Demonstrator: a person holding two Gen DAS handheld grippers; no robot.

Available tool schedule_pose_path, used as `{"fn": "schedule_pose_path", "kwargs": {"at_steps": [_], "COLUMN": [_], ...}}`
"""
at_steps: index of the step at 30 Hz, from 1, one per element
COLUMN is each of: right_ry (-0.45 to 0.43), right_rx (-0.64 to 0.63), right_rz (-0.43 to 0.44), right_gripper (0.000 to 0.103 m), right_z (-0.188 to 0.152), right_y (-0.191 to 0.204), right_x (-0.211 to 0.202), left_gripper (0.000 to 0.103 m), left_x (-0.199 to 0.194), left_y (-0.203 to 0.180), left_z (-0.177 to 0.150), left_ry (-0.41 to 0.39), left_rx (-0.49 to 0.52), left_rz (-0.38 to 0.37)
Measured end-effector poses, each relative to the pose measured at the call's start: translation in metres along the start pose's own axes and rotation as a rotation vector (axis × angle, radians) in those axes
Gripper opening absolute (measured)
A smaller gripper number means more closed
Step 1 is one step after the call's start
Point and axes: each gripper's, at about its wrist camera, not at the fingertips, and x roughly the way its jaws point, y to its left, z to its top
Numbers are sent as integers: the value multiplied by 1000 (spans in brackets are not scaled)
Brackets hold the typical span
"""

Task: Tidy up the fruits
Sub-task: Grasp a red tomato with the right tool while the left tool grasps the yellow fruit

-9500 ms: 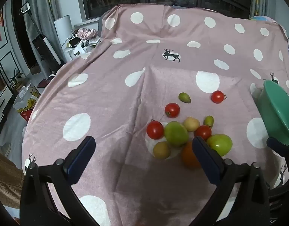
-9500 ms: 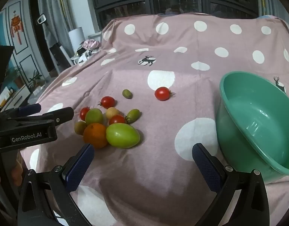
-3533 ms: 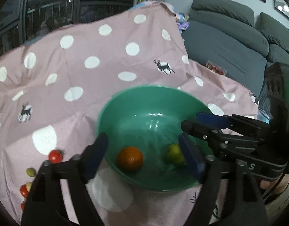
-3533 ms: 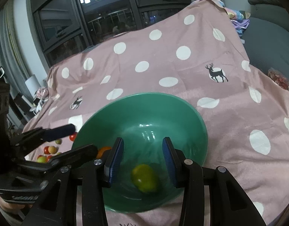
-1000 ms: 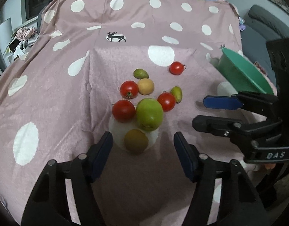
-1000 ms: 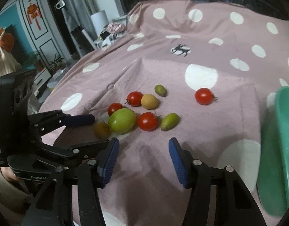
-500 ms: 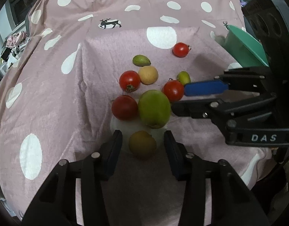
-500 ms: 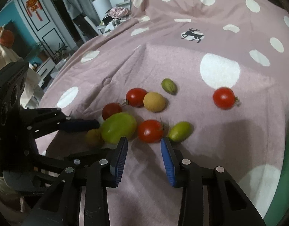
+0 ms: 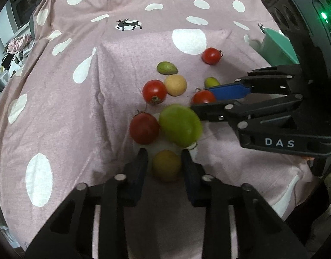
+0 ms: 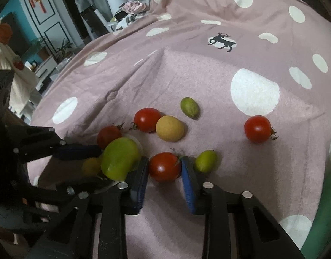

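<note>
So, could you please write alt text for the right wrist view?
The right hand-held gripper, closing, has a red tomato between its blue pads on a pink polka-dot cloth. A large green fruit sits left of it, with more tomatoes and small green fruits scattered beyond.

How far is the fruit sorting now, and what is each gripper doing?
Done: none visibly in the green basin; its inside is hidden. In hand: left gripper closing around a yellowish-brown fruit, right gripper around a red tomato. Left on the cloth: large green fruit and six smaller fruits.
</note>
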Motion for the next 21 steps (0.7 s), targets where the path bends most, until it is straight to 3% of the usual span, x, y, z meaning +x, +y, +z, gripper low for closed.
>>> {"fn": "schedule_pose_path", "kwargs": {"at_steps": [7, 21], "right_ry": [-19, -208], "right_rx": [15, 61], "right_rz": [16, 45], "right_gripper": [31, 31], "right_z": [-2, -26], "right_y": [-2, -7], "right_x": [-3, -72], "left_gripper": [26, 26], "left_x": [-2, -34], "left_y": [1, -14], "left_z": [-3, 1], "left_ry": [-16, -143], "left_rx": [-27, -71], "left_rz": [-11, -86]}}
